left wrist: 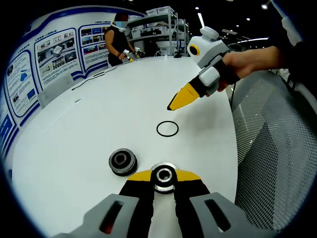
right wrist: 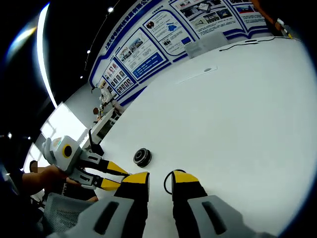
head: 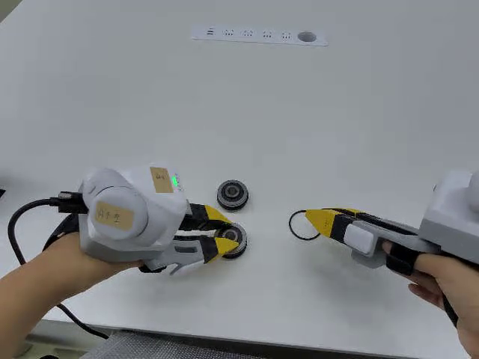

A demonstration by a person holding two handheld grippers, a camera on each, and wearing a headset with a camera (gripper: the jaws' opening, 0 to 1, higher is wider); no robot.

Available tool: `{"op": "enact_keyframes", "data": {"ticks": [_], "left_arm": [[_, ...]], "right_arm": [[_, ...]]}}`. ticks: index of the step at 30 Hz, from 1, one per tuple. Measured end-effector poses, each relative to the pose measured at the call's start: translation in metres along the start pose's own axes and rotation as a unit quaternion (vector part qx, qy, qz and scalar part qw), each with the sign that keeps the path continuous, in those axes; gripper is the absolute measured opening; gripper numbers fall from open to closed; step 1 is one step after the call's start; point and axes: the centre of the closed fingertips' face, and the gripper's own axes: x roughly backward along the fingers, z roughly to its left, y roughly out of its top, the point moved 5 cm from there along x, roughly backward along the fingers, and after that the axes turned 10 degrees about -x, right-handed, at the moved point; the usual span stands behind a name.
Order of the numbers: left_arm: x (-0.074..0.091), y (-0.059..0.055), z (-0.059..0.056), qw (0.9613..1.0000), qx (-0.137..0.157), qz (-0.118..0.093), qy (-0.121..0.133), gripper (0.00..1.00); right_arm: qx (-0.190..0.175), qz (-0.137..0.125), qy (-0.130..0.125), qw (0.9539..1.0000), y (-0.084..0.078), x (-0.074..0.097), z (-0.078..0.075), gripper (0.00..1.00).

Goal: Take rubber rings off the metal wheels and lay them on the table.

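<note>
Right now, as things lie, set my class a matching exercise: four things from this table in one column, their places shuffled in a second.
Things
1. silver-rimmed wheel
2. dark-rimmed wheel
3. loose rubber ring
4. power strip

Places
A. near the far edge of the table
B. flat on the table, just ahead of the right gripper
C. clamped in the left gripper
D. lying free beside the left gripper

Pairs: 1-C, 2-D, 3-B, 4-A.
</note>
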Motion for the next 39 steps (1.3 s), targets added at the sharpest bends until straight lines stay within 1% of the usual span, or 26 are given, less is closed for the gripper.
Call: {"op": "enact_keyframes", "data": {"ticks": [5,7,10,14,18,20,22,23,24,27,30,33,37,39], "left_arm": [[0.000,0.000,0.000,1.0000,-0.007,0.004,-0.003,0.14],[0.000,0.000,0.000,1.0000,-0.005,0.004,-0.003,0.14],[0.000,0.000,0.000,1.0000,-0.006,0.004,-0.003,0.14],[0.000,0.000,0.000,1.0000,-0.004,0.003,-0.004,0.14],[0.000,0.000,0.000,1.0000,-0.003,0.003,-0.005,0.14],[0.000,0.000,0.000,1.0000,-0.003,0.004,-0.005,0.14],[0.000,0.000,0.001,1.0000,-0.002,0.004,-0.007,0.14],[0.000,0.000,0.001,1.0000,-0.003,0.003,-0.008,0.13],[0.000,0.000,0.001,1.0000,-0.003,0.003,-0.008,0.13],[0.000,0.000,0.001,1.0000,0.003,0.002,-0.007,0.13],[0.000,0.000,0.001,1.0000,0.003,0.003,-0.007,0.13],[0.000,0.000,0.001,1.0000,0.003,0.001,-0.008,0.13],[0.000,0.000,0.001,1.0000,0.004,-0.001,-0.006,0.13],[0.000,-0.001,0.001,1.0000,0.004,-0.001,-0.006,0.13]], "right_arm": [[-0.003,0.000,0.006,1.0000,0.000,-0.001,0.003,0.18],[-0.001,0.003,0.008,1.0000,-0.001,-0.003,0.005,0.18],[-0.005,0.006,0.017,0.9998,-0.002,-0.006,0.009,0.18],[-0.014,0.014,0.045,0.9988,-0.004,-0.011,0.017,0.19],[-0.027,0.029,0.078,0.9962,-0.009,-0.016,0.028,0.27],[-0.039,0.034,0.091,0.9945,-0.011,-0.019,0.032,0.31],[-0.057,0.039,0.108,0.9917,-0.014,-0.022,0.038,0.35],[-0.068,0.037,0.117,0.9902,-0.014,-0.024,0.040,0.37],[-0.078,0.037,0.119,0.9892,-0.014,-0.026,0.041,0.41],[-0.078,0.038,0.122,0.9888,-0.014,-0.031,0.043,0.47],[-0.077,0.062,0.129,0.9867,-0.020,-0.036,0.046,0.48],[-0.078,0.075,0.131,0.9855,-0.026,-0.042,0.047,0.49],[-0.081,0.087,0.130,0.9843,-0.033,-0.048,0.049,0.50],[-0.084,0.096,0.132,0.9829,-0.037,-0.050,0.050,0.51]]}}
